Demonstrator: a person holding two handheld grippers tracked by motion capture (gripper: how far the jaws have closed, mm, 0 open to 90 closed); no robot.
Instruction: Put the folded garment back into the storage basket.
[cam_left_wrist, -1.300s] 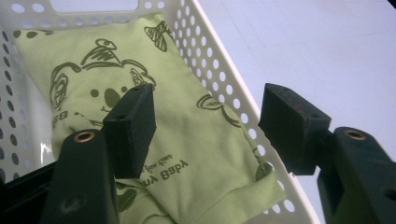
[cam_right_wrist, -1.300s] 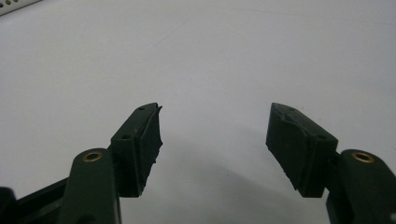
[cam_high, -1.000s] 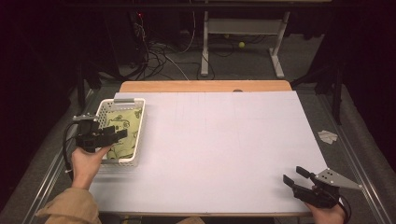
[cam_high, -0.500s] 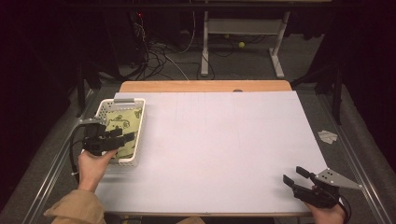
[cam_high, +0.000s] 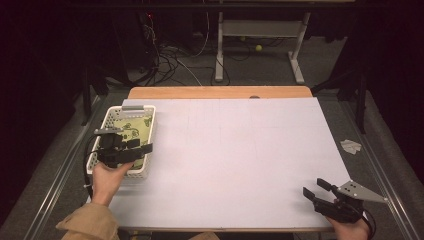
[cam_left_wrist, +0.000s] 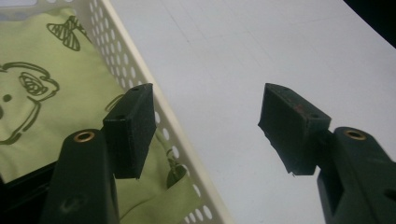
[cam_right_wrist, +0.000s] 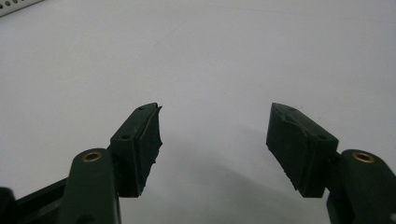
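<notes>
We see a white table (cam_high: 240, 160) in a dark room, cables (cam_high: 170, 57) on the floor behind. The left gripper (cam_high: 142, 148) hangs open-jawed over the basket (cam_high: 148, 120) holding green cloth (cam_left_wrist: 42, 107); the right gripper (cam_high: 316, 188) rests open, empty.

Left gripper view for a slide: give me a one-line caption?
Open left gripper straddling the white basket rim, green printed cloth inside.

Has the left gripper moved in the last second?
Yes. The left gripper has slid along the basket toward its near end, closer to the person, jaws open.
</notes>
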